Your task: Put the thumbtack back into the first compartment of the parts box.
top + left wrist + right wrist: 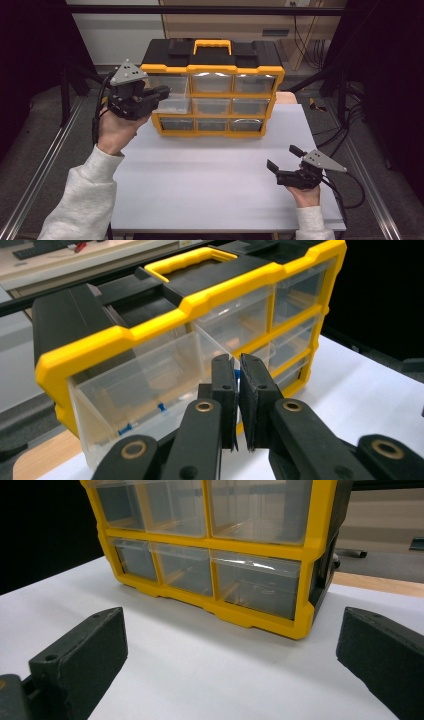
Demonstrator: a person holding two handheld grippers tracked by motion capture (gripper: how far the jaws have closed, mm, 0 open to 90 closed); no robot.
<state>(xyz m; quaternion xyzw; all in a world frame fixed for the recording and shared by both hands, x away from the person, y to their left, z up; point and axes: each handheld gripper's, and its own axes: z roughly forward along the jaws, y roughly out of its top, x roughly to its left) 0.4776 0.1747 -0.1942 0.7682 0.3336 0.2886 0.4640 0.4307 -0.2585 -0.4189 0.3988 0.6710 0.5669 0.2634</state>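
Observation:
A yellow and black organizer point(212, 70) with clear drawers stands at the back of the white table point(210, 185). Its top-left drawer point(145, 385) sticks out of the frame and holds a few small blue bits. My left gripper point(162, 92) is raised at that drawer's front. In the left gripper view its jaws point(239, 366) stand almost together, pinched on the drawer's front edge. My right gripper point(283, 157) rests low at the table's front right, wide open with nothing between its fingers point(82, 652). In the right gripper view it faces the organizer's lower drawers point(255, 582).
A yellow carry handle point(212, 46) lies on the organizer's black lid. Metal rails point(42, 165) run along both sides of the table, and cables point(350, 195) trail at the right. A strip of wood point(375, 582) shows behind the organizer.

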